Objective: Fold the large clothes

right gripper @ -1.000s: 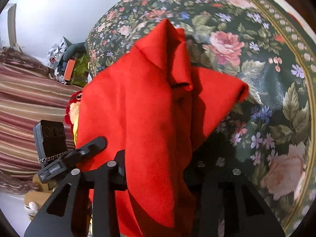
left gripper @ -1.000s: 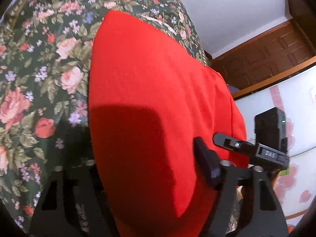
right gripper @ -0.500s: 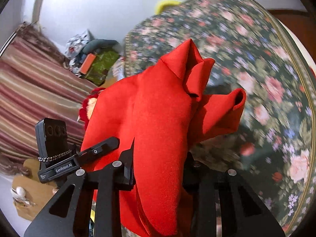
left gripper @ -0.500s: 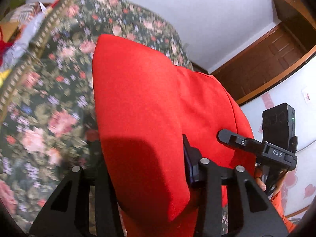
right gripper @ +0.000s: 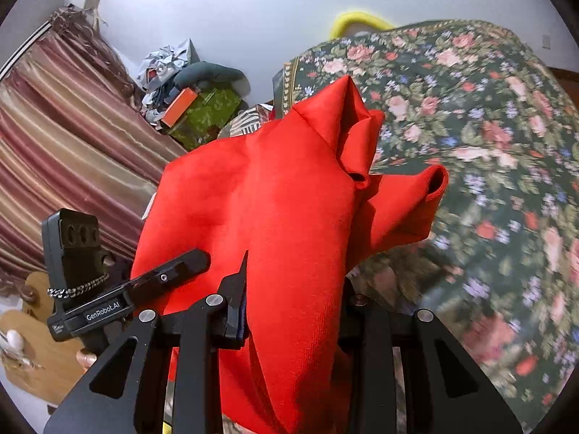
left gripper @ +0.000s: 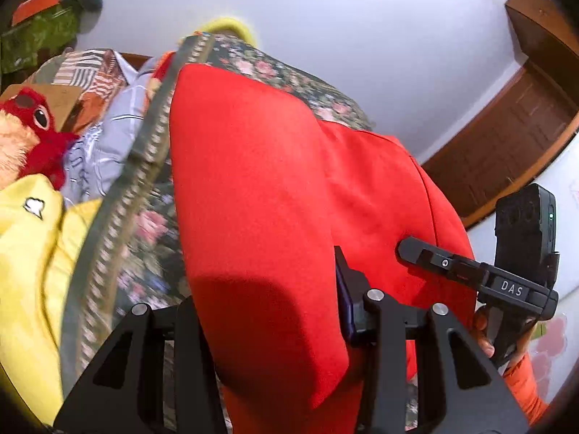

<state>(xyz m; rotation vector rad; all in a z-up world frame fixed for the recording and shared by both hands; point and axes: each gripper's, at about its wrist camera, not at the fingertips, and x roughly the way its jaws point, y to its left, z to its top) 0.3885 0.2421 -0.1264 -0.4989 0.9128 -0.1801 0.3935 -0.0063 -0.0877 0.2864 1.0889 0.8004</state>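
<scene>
Above the floral bedspread, each claw pinches the red garment; plush toy sits left.

Floral bedspread fills the bed. Beside it a red plush toy, yellow cloth, striped curtain and white wall.

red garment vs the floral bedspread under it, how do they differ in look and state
The red garment is plain, one solid colour; the floral bedspread is dark green with pink roses. The garment is lifted and bunched, clamped by both the left tongs and the right tongs; the bedspread lies spread flat, ungripped. Both are soft fabric.
</scene>
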